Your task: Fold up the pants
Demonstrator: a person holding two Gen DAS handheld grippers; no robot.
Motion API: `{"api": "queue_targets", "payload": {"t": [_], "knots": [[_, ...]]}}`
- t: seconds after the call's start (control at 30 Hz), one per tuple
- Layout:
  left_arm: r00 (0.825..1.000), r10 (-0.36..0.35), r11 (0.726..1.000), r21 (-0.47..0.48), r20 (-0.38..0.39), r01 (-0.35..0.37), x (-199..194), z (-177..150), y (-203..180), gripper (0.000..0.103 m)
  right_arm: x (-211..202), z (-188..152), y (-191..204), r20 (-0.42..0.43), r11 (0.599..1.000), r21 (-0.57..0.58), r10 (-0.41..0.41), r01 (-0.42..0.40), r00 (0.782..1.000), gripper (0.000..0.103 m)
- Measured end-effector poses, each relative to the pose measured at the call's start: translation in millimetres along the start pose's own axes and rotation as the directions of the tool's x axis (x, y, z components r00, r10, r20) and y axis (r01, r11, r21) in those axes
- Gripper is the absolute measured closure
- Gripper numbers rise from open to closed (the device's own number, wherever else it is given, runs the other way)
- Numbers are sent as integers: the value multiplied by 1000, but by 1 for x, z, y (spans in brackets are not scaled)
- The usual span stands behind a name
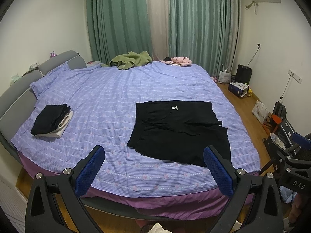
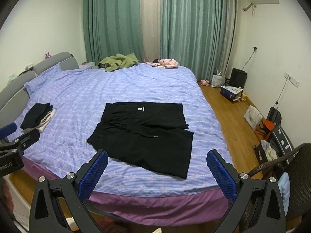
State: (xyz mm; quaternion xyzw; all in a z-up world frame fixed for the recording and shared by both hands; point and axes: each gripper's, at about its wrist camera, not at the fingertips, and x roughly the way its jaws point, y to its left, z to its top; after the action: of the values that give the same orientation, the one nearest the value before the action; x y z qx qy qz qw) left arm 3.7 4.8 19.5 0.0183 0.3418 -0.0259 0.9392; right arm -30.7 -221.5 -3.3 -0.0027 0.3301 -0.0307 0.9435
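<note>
Black pants (image 1: 178,130) (image 2: 143,132) lie flat on the purple striped bed (image 1: 116,101) (image 2: 81,104), near its front edge, with a white logo and a drawstring showing. They look doubled over on themselves. My left gripper (image 1: 154,155) hangs open above the front of the bed, its right pad over the pants' near corner. My right gripper (image 2: 157,160) is also open, held back above the pants' near edge. Neither holds anything. Each gripper shows at the edge of the other's view.
A stack of folded dark and white clothes (image 1: 51,121) (image 2: 38,117) sits at the bed's left. A green garment (image 1: 130,60) and a pink one (image 1: 179,60) lie at the far side. Boxes and bags (image 2: 232,92) line the wooden floor on the right.
</note>
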Motion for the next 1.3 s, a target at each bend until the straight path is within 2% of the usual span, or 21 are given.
{"api": "queue_targets", "payload": {"t": [0.4, 0.83, 1.07, 1.3], "knots": [[1000, 5, 1000, -6, -6, -5, 6, -2, 1, 0, 3, -1, 3, -8, 1000, 0, 5, -5, 1000, 0], [998, -6, 1000, -4, -57, 6, 44, 3, 28, 0, 36, 2, 11, -76, 999, 26, -19, 21, 997, 0], [999, -22, 999, 33, -41, 24, 79, 33, 56, 0, 71, 29, 26, -107, 995, 82, -48, 57, 993, 0], [995, -91, 993, 70, -40, 94, 129, 73, 78, 0, 110, 58, 41, -132, 985, 142, -78, 97, 988, 0]]}}
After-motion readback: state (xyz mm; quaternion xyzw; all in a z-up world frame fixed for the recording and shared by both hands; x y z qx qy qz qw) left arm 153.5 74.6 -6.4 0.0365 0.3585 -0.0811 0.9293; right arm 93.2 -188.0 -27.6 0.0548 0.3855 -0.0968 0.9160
